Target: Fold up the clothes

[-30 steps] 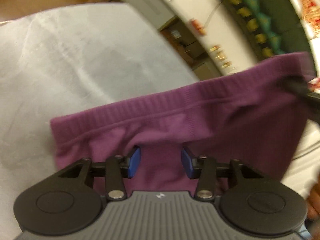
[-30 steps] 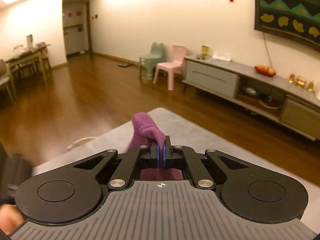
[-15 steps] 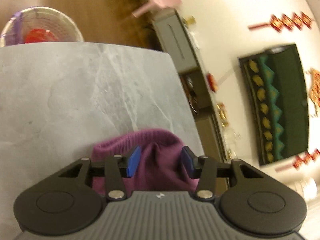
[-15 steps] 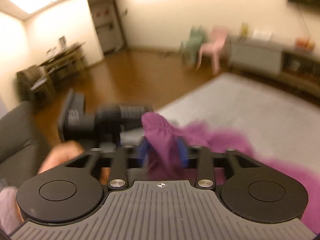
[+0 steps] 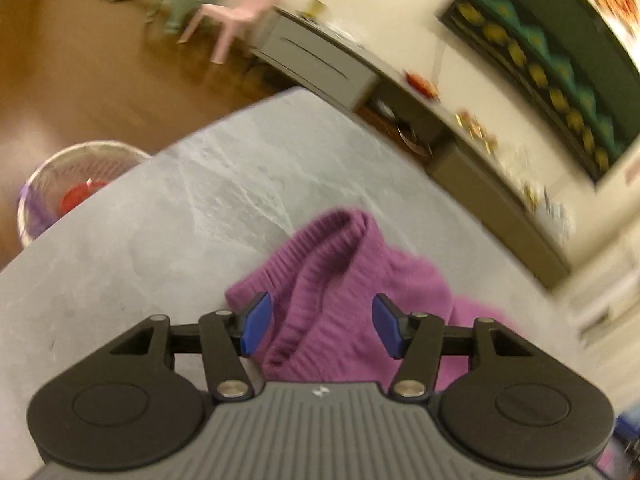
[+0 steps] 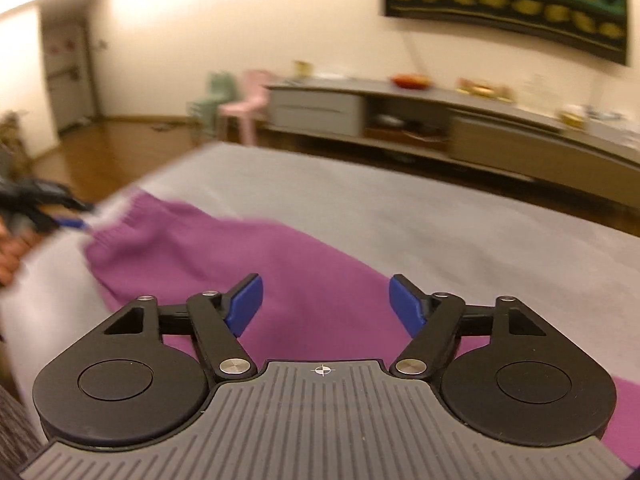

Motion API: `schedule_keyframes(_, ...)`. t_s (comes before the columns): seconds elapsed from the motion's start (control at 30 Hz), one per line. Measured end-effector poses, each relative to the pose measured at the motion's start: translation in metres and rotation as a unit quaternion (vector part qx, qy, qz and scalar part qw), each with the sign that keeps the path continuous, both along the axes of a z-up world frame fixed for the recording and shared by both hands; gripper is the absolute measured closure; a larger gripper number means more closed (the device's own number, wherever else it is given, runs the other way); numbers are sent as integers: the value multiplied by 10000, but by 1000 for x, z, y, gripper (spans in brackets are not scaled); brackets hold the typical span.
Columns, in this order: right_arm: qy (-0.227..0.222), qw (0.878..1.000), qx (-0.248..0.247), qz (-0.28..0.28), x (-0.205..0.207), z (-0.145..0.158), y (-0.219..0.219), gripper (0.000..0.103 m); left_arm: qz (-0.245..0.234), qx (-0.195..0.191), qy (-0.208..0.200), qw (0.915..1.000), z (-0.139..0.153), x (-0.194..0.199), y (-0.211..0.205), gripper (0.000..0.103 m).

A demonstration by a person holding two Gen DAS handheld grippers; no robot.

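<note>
Purple knit garment (image 6: 248,256) on grey table (image 6: 400,200): soft, light, floppy, likely stretchy; best pinched at ribbed hem (image 5: 340,228). Left gripper (image 5: 320,322) and right gripper (image 6: 326,304) both opening, cloth lying between jaws, nothing gripped.

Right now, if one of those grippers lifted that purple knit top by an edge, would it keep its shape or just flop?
Probably flop: the purple knit top already lies bunched and rumpled on the grey table. Its ribbed hem curls over itself, so it likely drapes and stretches. It looks soft, probably not slippery.
</note>
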State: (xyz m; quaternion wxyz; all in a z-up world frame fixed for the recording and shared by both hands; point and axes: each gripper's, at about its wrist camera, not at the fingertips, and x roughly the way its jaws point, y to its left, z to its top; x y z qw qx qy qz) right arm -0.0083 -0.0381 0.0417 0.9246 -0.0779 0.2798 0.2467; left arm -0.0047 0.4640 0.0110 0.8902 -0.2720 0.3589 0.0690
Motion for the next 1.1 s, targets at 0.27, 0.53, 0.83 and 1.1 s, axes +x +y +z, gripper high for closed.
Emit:
schedule_keyframes(0.27, -130, 9931, 184, -1148, -11, -59, -160, 26, -192, 1268, 525, 9904, -16, 18, -45, 58)
schedule_keyframes(0.53, 1172, 9819, 402, -1431, 35, -79, -176, 30, 1127, 604, -113, 9917, 8, 13, 8, 91)
schedule_keyframes(0.83, 1120, 9870, -405, -1077, 28, -84, -154, 20, 1274, 525, 59, 9904, 12, 6, 11, 63)
schedule_keyframes(1.1, -693, 9863, -1222, -860, -10, -69, -107, 26, 940, 84, 307, 9951, 2, -20, 0, 50)
